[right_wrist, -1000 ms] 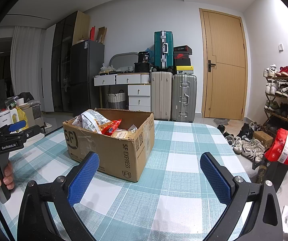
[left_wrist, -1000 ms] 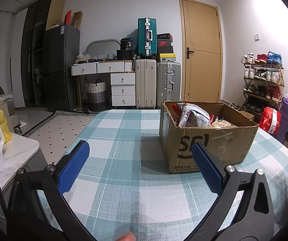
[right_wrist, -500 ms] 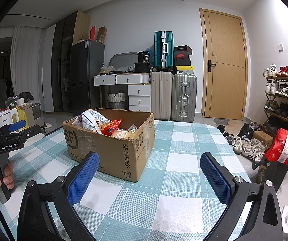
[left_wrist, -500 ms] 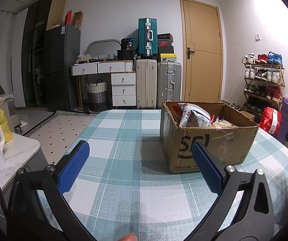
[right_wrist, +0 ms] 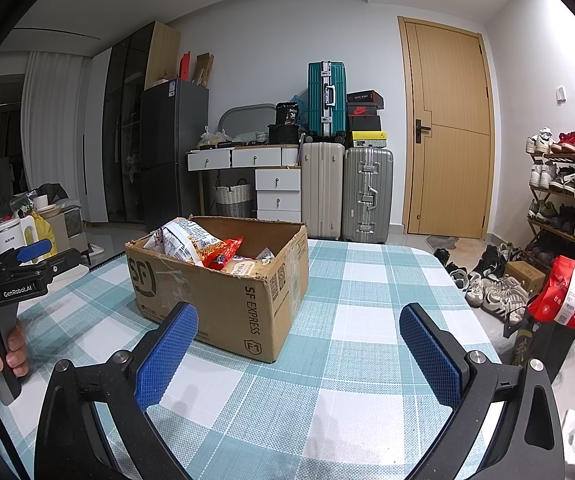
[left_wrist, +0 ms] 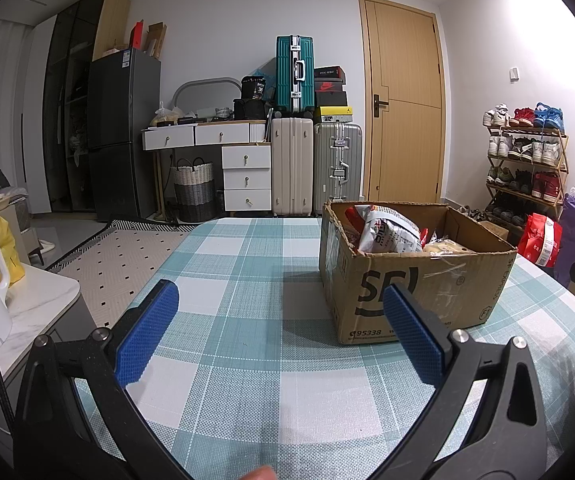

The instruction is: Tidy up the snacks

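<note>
Brown corrugated cardboard box [left_wrist: 415, 280] printed with black SF lettering stands open-topped on the table covered in a teal-and-white checked cloth [left_wrist: 247, 264]. Inside it lie the snacks: a large white crinkly packet [right_wrist: 185, 240] leaning against the box's wall, a small red packet [right_wrist: 229, 252] beside it, and pale wrapped items lower down (their labels too small to read). The left gripper [left_wrist: 277, 312] hovers above the cloth, its blue ribbed pads spread wide with nothing between them, the box just ahead to its right. The right gripper [right_wrist: 299, 338] is likewise spread and empty, the box ahead to its left.
</note>
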Action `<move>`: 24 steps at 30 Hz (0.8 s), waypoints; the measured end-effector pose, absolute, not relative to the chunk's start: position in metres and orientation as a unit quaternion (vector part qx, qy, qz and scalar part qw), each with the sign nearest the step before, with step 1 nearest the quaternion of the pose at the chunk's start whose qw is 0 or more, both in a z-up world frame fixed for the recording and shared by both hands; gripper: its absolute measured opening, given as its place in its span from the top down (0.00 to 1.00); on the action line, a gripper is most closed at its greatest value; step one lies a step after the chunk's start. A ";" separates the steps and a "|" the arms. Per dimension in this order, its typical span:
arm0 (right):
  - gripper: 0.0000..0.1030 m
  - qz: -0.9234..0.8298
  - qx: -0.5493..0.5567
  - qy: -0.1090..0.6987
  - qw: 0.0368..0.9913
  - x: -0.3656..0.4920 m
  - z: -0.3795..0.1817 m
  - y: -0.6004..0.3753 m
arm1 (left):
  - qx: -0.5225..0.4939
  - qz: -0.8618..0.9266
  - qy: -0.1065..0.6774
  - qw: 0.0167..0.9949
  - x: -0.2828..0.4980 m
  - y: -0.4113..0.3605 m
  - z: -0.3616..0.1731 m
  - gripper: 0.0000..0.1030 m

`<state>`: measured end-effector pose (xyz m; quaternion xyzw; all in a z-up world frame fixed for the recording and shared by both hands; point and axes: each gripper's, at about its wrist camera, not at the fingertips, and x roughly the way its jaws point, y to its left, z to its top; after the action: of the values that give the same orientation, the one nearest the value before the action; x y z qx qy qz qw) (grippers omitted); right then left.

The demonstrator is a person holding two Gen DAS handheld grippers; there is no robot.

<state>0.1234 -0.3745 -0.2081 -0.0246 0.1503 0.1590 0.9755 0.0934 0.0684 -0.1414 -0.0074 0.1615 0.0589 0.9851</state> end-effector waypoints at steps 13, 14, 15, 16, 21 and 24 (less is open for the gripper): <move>0.00 0.159 -0.025 0.150 0.975 0.123 -0.208 -0.375 | -0.007 0.059 0.161 0.985 0.093 0.068 -0.141 0.01; 0.00 0.159 -0.025 0.150 0.975 0.123 -0.207 -0.374 | -0.007 0.059 0.161 0.985 0.093 0.068 -0.146 0.01; 0.00 0.159 -0.025 0.151 0.975 0.123 -0.208 -0.374 | -0.007 0.059 0.161 0.985 0.093 0.068 -0.141 0.01; 0.00 0.159 -0.025 0.151 0.975 0.123 -0.208 -0.374 | -0.007 0.059 0.161 0.985 0.093 0.068 -0.141 0.01; 0.00 0.159 -0.025 0.150 0.975 0.123 -0.208 -0.374 | -0.007 0.059 0.161 0.985 0.093 0.068 -0.141 0.01; 0.00 0.159 -0.025 0.151 0.975 0.123 -0.208 -0.374 | -0.007 0.059 0.161 0.985 0.092 0.068 -0.145 0.01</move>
<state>0.1228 -0.3742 -0.2075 -0.0247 0.1507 0.1590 0.9754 0.0923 0.0680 -0.1448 -0.0074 0.1614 0.0587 0.9851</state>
